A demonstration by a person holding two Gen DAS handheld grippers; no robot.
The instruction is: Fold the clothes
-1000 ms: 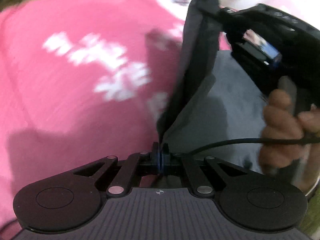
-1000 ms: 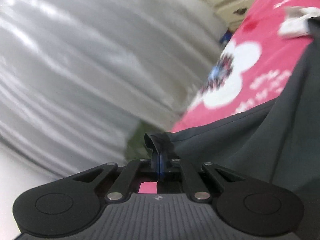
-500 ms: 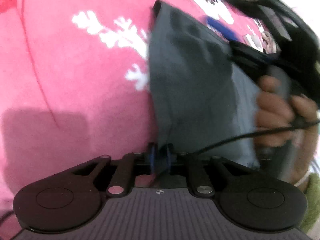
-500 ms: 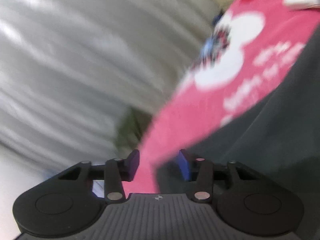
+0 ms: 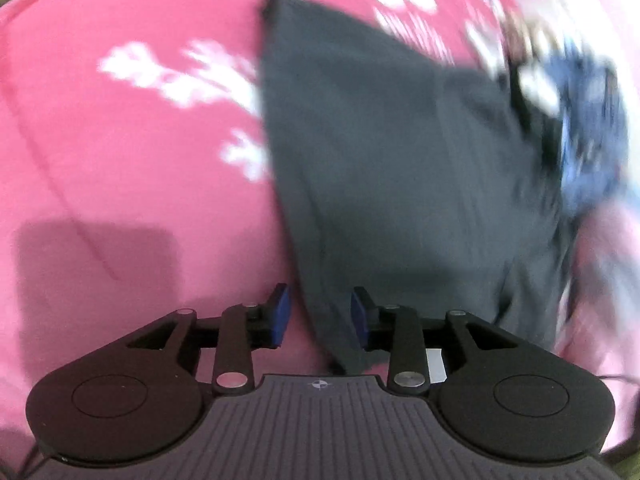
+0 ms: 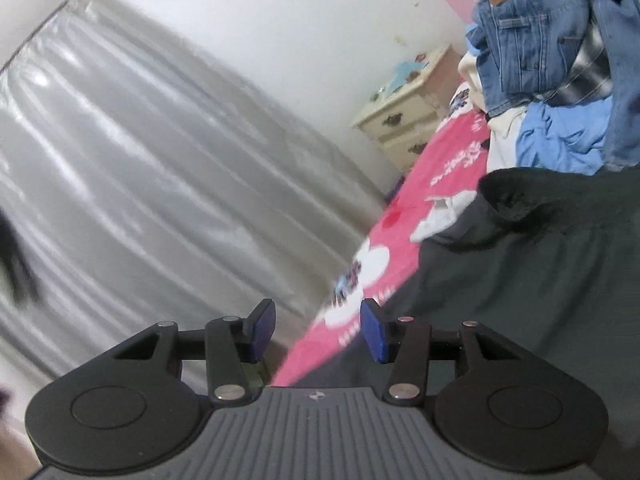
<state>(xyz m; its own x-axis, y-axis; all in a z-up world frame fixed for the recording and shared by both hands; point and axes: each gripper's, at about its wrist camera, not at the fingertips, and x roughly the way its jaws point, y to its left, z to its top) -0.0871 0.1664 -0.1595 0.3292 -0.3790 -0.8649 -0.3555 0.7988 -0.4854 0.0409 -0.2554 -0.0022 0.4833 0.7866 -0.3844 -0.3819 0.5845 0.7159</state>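
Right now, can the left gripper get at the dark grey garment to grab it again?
Probably yes. The left gripper is open, and a corner of the dark grey garment lies between its fingers on the pink blanket, with nothing in the way.

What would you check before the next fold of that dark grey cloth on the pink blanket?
1. Left gripper open: ok.
2. Right gripper open: ok.
3. Dark grey cloth garment released onto the pink snowflake-print blanket: ok, though one corner lies between the left fingers.
4. Garment lying flat: not ok, one edge stands up rumpled.
5. Pile of blue denim clothes apart from garment: cannot tell.
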